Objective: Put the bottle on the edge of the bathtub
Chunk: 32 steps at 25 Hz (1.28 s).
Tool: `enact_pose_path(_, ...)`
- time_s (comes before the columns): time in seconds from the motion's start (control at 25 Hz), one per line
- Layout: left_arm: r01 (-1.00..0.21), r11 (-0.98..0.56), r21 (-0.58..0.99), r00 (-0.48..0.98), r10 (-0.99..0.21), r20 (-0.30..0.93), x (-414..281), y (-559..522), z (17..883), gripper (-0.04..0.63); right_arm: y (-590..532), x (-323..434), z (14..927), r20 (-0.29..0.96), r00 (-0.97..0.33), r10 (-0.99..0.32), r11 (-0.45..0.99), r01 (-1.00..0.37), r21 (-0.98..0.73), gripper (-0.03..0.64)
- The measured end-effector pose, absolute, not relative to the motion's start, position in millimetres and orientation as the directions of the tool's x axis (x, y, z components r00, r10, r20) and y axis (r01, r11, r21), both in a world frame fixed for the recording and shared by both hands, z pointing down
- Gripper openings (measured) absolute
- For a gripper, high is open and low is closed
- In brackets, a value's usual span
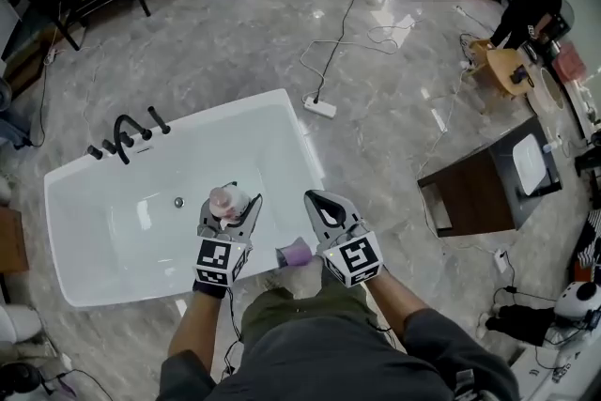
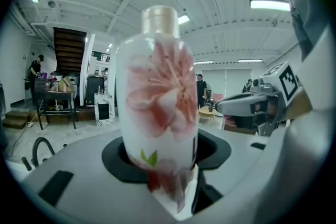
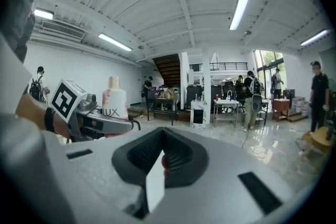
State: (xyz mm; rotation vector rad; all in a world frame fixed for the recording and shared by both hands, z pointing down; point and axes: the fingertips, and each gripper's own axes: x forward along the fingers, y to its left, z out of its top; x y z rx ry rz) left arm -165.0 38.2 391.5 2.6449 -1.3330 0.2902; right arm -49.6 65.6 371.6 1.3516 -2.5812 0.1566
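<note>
Left claw [image 1: 231, 205], right claw [image 1: 317, 200]: grey shells, black inner pads. Black-and-white marker cube [image 1: 355, 256] behind each. Black wristband [image 1: 208, 288] behind the left.

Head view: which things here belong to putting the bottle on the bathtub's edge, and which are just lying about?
Part of the job:
- white bottle with a pink flower print, clamped in the left gripper jaws
- white rectangular bathtub

Just lying about:
- white power strip
- dark wooden cabinet
</note>
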Motion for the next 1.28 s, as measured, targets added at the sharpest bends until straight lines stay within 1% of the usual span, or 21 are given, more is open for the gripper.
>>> enact_pose_path(0.16, -0.817, -0.576, 0.039, 0.567, -0.786, 0.246, -156, -23, 427, 0.225, 13, -47, 404, 0.257, -0.579, -0.774, 0.601, -0.799, 0.012, 0.0)
enact_pose_path(0.36, -0.84, -0.54, 0.062, 0.536, -0.804, 0.258, -150, -105, 480, 0.224, -44, -47, 446, 0.301, -0.62, -0.725, 0.648, -0.762, -0.009, 0.0)
enact_pose_path(0.56, -0.833, -0.551, 0.053, 0.543, -0.794, 0.273, -128, -178, 520, 0.224, -100, -33, 474, 0.323, -0.64, -0.697, 0.668, -0.743, -0.032, 0.002)
enact_pose_path(0.72, -0.834, -0.551, 0.033, 0.537, -0.795, 0.284, -113, -225, 549, 0.224, -137, -23, 496, 0.335, -0.651, -0.681, 0.683, -0.73, -0.031, 0.0)
enact_pose_path(0.88, -0.842, -0.539, 0.027, 0.523, -0.802, 0.29, -115, -274, 577, 0.224, -173, -22, 518, 0.345, -0.655, -0.672, 0.687, -0.726, -0.041, 0.001)
enact_pose_path(1.28, -0.855, -0.519, 0.012, 0.499, -0.815, 0.294, -115, -354, 641, 0.224, -235, -16, 586, 0.387, -0.668, -0.636, 0.706, -0.706, -0.059, 0.0)
